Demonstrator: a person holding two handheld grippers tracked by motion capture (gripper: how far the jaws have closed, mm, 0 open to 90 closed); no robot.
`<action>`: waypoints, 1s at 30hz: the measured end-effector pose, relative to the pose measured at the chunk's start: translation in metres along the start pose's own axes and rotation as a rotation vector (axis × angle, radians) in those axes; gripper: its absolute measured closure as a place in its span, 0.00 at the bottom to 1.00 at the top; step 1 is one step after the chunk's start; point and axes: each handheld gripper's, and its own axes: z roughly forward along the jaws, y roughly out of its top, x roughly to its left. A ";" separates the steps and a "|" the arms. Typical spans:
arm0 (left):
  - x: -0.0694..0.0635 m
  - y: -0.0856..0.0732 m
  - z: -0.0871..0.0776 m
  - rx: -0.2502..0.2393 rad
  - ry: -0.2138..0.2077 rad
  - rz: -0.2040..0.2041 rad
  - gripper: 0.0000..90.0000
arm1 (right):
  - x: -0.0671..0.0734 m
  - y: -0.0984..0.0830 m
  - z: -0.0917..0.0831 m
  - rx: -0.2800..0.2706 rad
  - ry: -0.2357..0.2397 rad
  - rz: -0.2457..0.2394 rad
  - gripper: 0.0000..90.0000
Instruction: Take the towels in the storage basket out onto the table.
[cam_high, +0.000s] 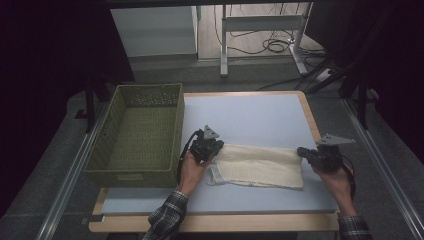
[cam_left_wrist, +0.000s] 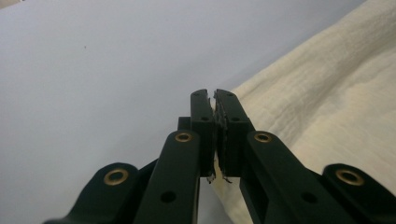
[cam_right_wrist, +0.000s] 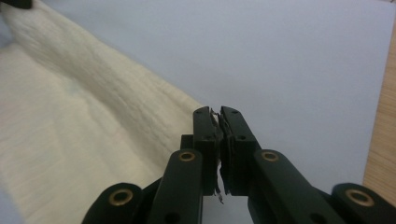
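Left gripper (cam_high: 216, 148) and right gripper (cam_high: 303, 151) each clenched on a far corner of the cloth (cam_high: 260, 166), mid-desk (cam_high: 250, 112); basket (cam_high: 140, 135) at left edge.

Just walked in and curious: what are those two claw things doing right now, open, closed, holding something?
Left gripper: shut on the cloth's corner.
Right gripper: shut on the cloth's opposite corner.

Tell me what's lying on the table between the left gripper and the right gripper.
In the high view, the cream cloth spans the stretch between the left gripper and the right gripper, on the pale table. Nothing else lies there.
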 end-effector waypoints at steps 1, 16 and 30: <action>-0.001 -0.002 -0.002 -0.003 -0.003 0.002 0.97 | 0.002 -0.001 -0.003 -0.005 0.006 -0.002 0.95; -0.025 -0.042 -0.032 -0.047 -0.090 0.019 0.96 | 0.035 -0.032 -0.042 -0.010 0.067 -0.034 0.94; -0.040 -0.071 -0.034 0.013 -0.142 0.014 0.88 | 0.046 -0.070 -0.041 0.076 0.125 0.000 0.90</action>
